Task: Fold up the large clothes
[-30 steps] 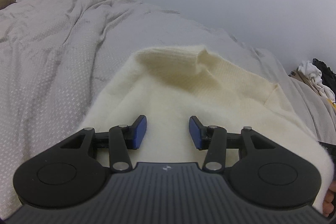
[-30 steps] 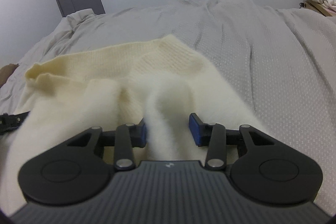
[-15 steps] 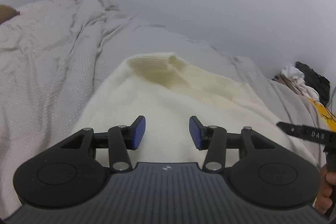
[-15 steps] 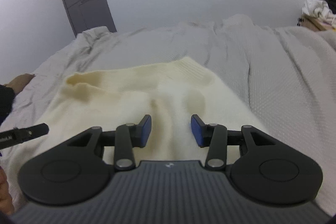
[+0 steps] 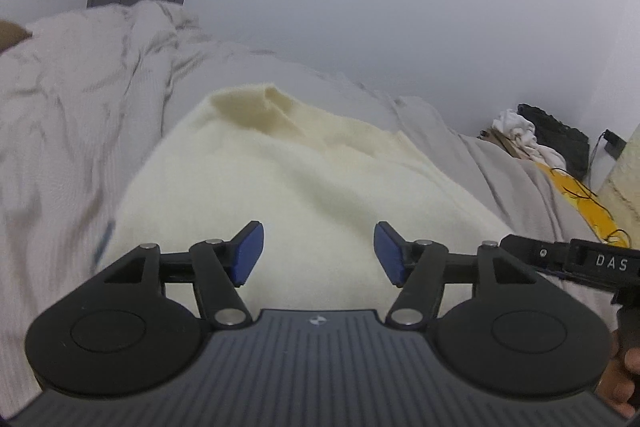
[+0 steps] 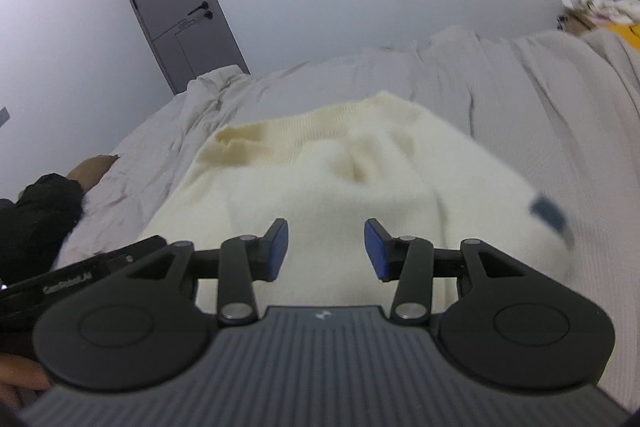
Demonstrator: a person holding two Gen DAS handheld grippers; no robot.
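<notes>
The cream knit sweater [image 5: 304, 179] lies folded on the grey bedspread [image 5: 80, 131], its ribbed hem at the far end, seen in both wrist views. A second ago the right gripper [image 6: 326, 249] had a ridge of the sweater [image 6: 332, 187] standing between its blue pads [image 6: 278, 247]; now those pads are spread wide with nothing between them, and the knit lies flat beneath. The left gripper [image 5: 316, 253] is likewise spread and holds nothing, its blue pads [image 5: 248, 253] set wider apart than before. Both cameras have risen and tilted up since then, so that the sweater looks smaller and more of the white wall [image 5: 400, 7] and the grey door [image 6: 176, 19] shows. In the left view the right gripper's black body marked "DAS" [image 5: 576, 261] now juts in at the right edge, where a second ago only a sliver showed. A heap of clothes [image 5: 536, 139] sits at the far right of the bed. A small dark tag [image 6: 548, 213] shows blurred at the sweater's right edge.
</notes>
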